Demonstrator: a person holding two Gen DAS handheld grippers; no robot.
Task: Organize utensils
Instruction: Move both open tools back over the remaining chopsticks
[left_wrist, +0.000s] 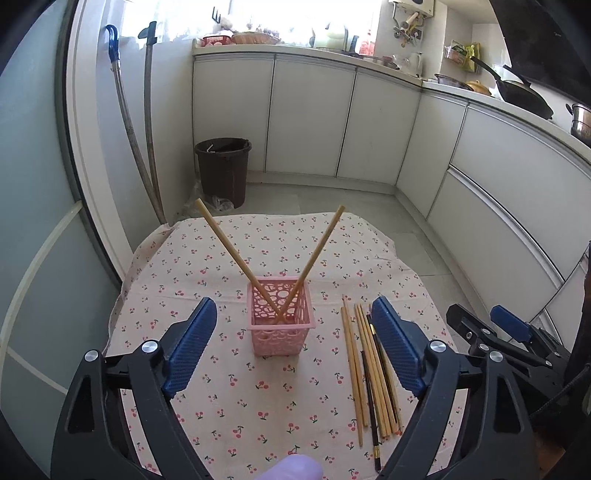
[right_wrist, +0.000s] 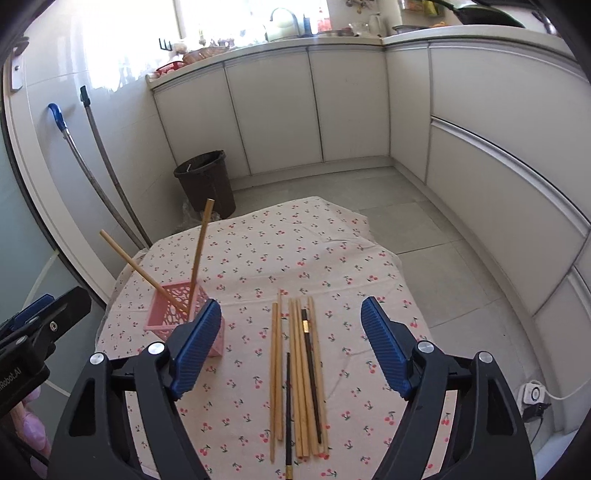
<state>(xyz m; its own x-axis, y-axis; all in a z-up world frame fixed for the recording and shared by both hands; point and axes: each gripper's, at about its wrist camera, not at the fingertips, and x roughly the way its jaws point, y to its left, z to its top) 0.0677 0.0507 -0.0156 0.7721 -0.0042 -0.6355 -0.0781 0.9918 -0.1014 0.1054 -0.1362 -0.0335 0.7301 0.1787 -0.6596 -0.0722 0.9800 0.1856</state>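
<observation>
A pink perforated basket (left_wrist: 281, 320) stands on the cherry-print cloth; two bamboo chopsticks (left_wrist: 225, 243) lean crossed inside it. It also shows in the right wrist view (right_wrist: 173, 314). To its right lies a row of several loose chopsticks (left_wrist: 369, 373), bamboo and dark ones, also in the right wrist view (right_wrist: 299, 376). My left gripper (left_wrist: 293, 347) is open and empty, above the cloth with the basket between its fingertips. My right gripper (right_wrist: 291, 343) is open and empty, hovering over the loose chopsticks; it shows at the right edge of the left wrist view (left_wrist: 495, 328).
The cloth-covered table (right_wrist: 295, 240) drops off to a tiled floor. A dark bin (left_wrist: 223, 170) stands beyond its far edge, two mop handles (left_wrist: 144, 147) lean on the left wall, and white cabinets (left_wrist: 332, 118) run behind.
</observation>
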